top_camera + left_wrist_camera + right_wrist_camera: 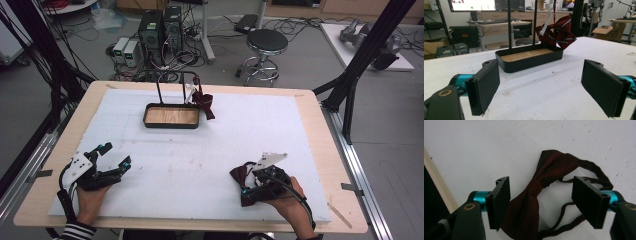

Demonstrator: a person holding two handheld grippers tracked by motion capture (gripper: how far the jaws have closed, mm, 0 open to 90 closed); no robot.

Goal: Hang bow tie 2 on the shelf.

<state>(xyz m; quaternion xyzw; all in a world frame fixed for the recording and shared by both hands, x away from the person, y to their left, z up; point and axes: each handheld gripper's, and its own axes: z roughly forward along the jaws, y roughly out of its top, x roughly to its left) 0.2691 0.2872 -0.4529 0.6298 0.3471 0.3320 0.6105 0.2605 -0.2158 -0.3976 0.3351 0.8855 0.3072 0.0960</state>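
Here I have both hands low at the near edge of the table, one gripper in each. My left gripper sits near the near-left corner of the white foam sheet, angled toward the far side, with its jaws spread wide and nothing between them; its own view looks along the sheet at the tray. My right gripper is tipped down near the near-right corner, jaws wide, straddling a dark red bow tie that lies flat on the foam. The pads stand apart from the cloth on both sides, and the tie's thin strap loops out by the right-hand pad.

By my count there are two bow ties: this plain one, and a striped bow tie hanging on the rack at the far edge. There is one black tray with a wooden floor, set under that rack, and one white clip beside the striped tie.
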